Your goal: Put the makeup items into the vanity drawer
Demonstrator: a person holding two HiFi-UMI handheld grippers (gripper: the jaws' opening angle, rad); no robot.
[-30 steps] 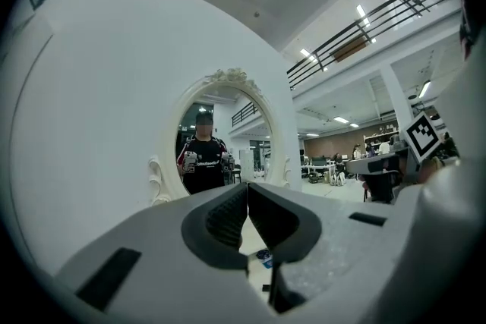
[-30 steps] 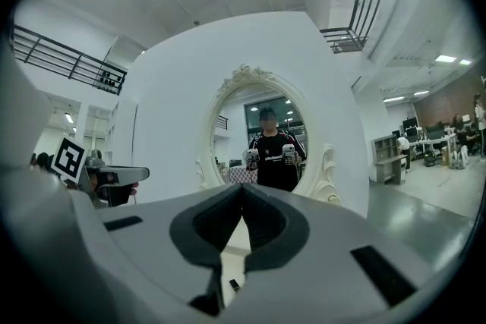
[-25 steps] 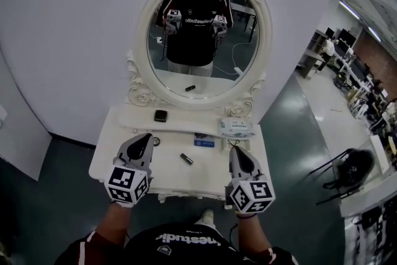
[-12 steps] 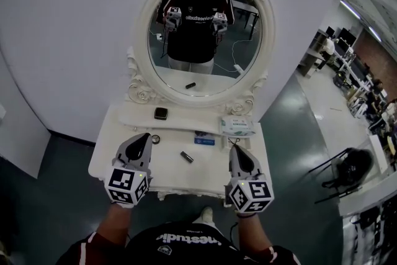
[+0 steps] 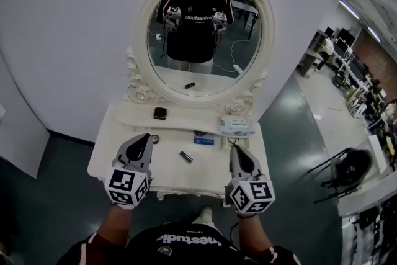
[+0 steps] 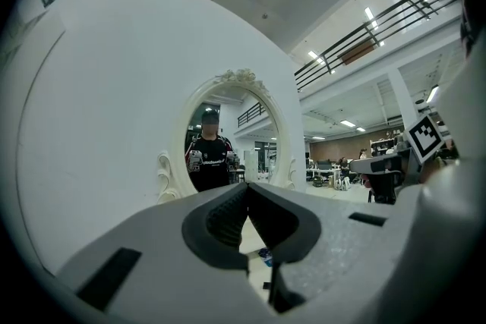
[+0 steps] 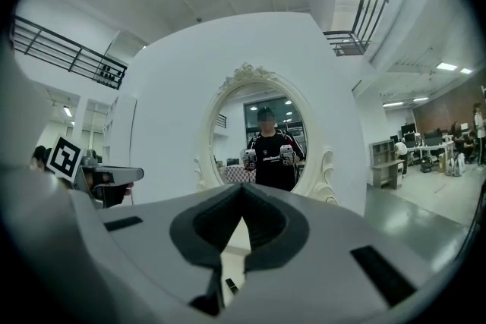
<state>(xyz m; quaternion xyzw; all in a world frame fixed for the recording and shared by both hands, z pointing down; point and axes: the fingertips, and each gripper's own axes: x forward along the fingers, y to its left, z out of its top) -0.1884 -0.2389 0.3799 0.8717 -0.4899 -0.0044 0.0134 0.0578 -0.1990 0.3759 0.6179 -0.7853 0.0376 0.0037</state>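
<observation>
Entry: we hold the left gripper [image 5: 145,136] and right gripper [image 5: 235,149] over the white vanity [image 5: 167,169], both clenched on nothing. Between them lies a dark lipstick tube [image 5: 185,157]. On the far shelf sits a black compact [image 5: 160,113].

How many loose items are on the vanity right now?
5: black compact and wipes pack on the back ledge; small round item, dark tube and blue item on the tabletop. More may be hidden.
</observation>
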